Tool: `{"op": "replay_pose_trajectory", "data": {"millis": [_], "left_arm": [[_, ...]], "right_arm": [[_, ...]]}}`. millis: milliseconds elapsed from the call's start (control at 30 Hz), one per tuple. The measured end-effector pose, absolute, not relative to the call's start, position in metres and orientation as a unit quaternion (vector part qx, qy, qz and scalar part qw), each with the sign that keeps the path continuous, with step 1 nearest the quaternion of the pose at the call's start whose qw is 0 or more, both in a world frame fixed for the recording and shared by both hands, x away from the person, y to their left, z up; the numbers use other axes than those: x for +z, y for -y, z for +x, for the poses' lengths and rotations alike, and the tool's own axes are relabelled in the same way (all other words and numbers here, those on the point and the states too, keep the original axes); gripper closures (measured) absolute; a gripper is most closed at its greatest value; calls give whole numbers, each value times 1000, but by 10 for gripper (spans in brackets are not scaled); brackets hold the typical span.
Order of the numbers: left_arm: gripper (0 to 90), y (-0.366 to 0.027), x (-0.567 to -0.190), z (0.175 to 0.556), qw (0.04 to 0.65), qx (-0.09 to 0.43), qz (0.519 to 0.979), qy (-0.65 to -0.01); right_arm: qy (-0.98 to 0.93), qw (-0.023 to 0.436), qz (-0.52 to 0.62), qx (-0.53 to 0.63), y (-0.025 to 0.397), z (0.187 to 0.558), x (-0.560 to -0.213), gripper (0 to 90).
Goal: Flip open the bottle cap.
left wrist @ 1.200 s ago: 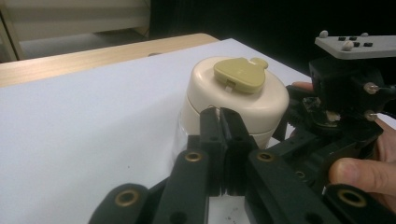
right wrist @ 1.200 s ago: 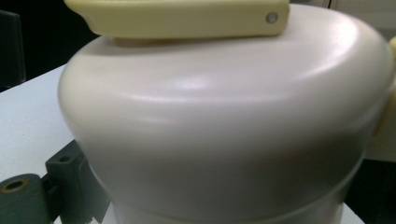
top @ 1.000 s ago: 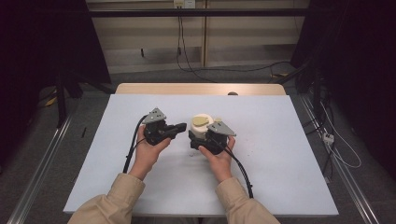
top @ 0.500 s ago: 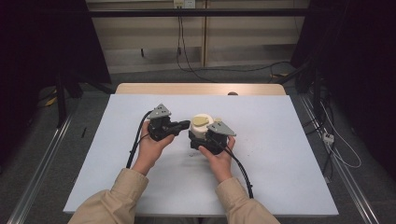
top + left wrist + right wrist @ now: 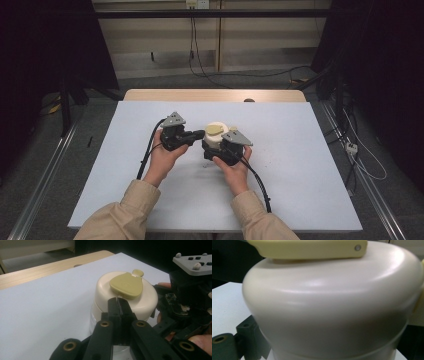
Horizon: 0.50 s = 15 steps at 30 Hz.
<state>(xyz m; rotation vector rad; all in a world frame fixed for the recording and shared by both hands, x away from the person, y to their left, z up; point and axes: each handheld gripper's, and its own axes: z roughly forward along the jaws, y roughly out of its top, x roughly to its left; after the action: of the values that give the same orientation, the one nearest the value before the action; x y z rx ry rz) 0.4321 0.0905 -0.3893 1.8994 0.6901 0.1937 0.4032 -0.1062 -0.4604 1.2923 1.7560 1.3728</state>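
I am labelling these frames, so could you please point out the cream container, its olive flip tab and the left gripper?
Cream container (image 5: 125, 302), left gripper view, on the domed lid's front.
Olive flip tab (image 5: 126, 285), left gripper view, on the tab's flat top.
Left gripper (image 5: 118, 305), left gripper view, at the closed jaw tips.

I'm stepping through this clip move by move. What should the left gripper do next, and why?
Probably lift its shut tips under the olive flap to pry it up: the left gripper touches the cream container just below that flap, while the right gripper braces it.
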Motion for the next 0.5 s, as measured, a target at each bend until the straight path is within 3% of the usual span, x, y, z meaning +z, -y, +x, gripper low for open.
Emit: {"op": "replay_pose_trajectory", "data": {"millis": [500], "left_arm": [[900,-88,-384,434,519,83,803,-282]], "right_arm": [[-655,279,481,512,106,403,-460,48]]}}
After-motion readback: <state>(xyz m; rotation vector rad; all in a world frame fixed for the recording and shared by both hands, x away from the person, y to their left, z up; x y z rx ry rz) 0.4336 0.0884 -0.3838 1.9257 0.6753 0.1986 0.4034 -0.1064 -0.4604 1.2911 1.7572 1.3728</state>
